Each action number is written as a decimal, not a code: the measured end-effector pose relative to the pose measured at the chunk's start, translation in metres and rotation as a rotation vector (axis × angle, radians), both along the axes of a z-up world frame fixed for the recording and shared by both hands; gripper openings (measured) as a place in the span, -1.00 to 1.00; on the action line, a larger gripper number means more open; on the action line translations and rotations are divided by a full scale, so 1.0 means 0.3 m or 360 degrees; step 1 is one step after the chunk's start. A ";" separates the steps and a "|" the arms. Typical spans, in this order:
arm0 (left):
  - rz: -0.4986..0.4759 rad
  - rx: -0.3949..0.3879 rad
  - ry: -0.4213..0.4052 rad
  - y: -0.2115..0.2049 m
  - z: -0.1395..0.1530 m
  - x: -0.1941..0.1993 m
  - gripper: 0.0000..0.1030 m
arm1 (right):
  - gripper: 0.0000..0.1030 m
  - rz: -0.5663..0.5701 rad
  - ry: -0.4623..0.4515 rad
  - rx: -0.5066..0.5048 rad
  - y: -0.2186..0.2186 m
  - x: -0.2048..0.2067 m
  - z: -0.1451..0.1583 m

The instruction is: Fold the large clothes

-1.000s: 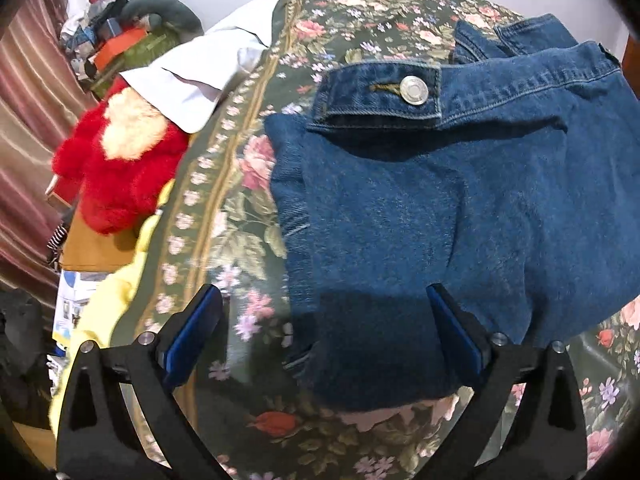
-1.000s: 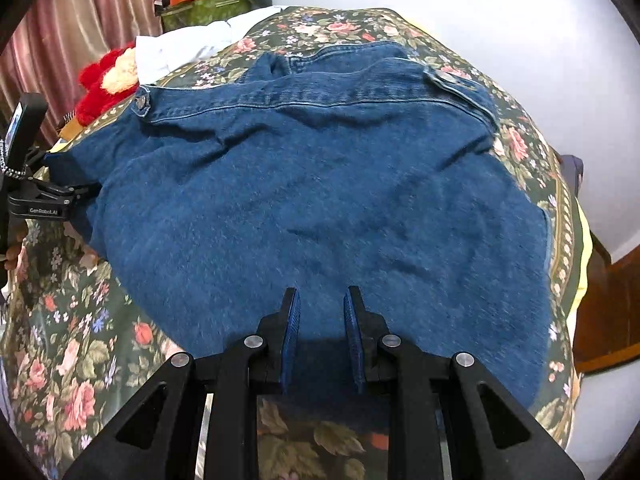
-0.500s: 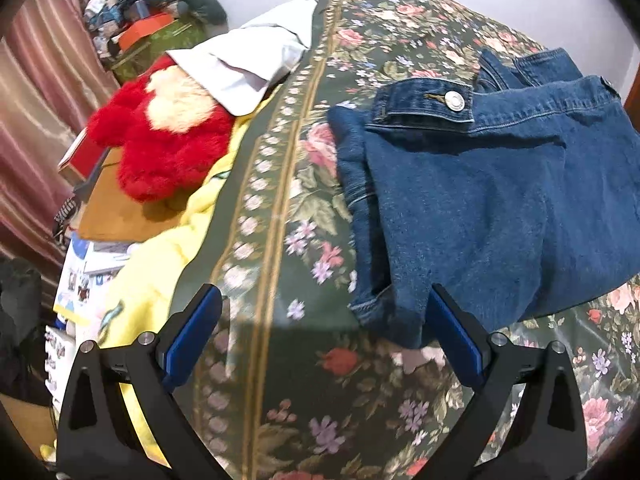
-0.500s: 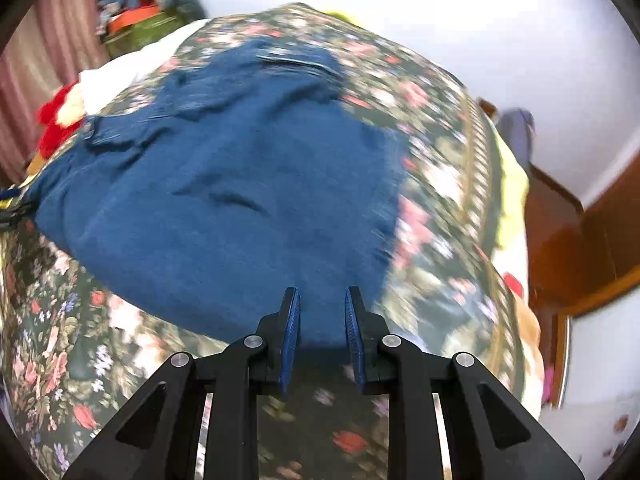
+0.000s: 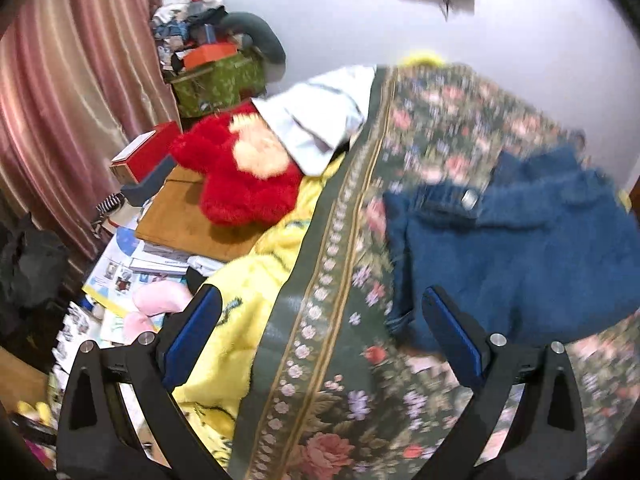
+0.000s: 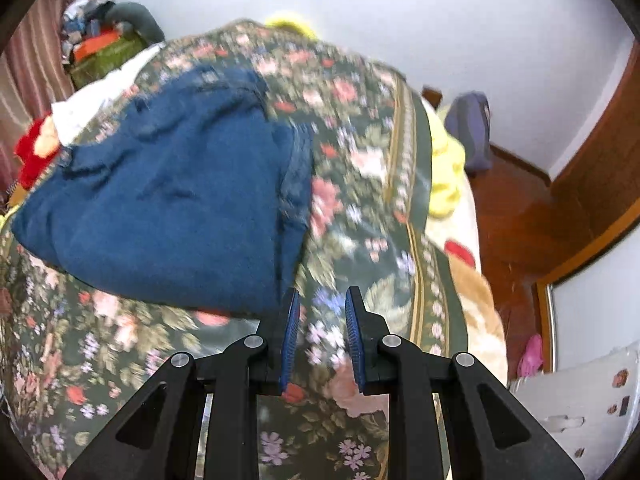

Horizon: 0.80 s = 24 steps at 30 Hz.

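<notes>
My left claw (image 5: 320,344) is spread wide with nothing between its blue pads, hanging over the edge of the bed where the floral bedspread (image 5: 420,120) meets a yellow blanket (image 5: 256,280); my right claw (image 6: 320,334) is nearly clenched, only a narrow slit between its pads, and it grips nothing, since I see bedspread flowers through the gap; the denim garment (image 6: 160,200) lies on the bed, clear of both claws, its near corner just beside my right claw's left pad; in the left view its metal button (image 5: 469,199) on the waistband or cuff faces up, though blur keeps me from saying which; I judge the folding well along, for the denim sits as a compact, layered block with a doubled edge down its right side rather than spread flat; what is left, as far as I can tell, is perhaps one more fold or a tidying of the loose part at the far end, which looks bunched; a red plush toy (image 5: 240,176) and a white cloth (image 5: 320,120) sit beyond the bed's left edge, well apart from the work.
</notes>
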<state>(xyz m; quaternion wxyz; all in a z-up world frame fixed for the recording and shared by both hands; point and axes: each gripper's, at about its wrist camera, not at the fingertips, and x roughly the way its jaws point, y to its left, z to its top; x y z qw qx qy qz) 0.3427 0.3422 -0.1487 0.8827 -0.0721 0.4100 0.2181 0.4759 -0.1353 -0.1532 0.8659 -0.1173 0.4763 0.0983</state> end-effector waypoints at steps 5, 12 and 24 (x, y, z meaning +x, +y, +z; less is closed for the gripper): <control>0.0017 -0.0276 -0.0155 -0.032 0.019 -0.013 0.98 | -0.64 0.0106 -0.0120 0.0107 0.110 -0.023 0.095; -0.0029 -0.0743 -0.0059 -0.142 -0.194 0.070 0.98 | -0.64 0.0276 -0.0028 0.0340 0.347 -0.008 0.093; 0.0147 -0.1450 -0.0074 -0.158 -0.521 0.180 0.94 | -0.64 0.0420 0.0288 0.0221 0.601 0.113 -0.235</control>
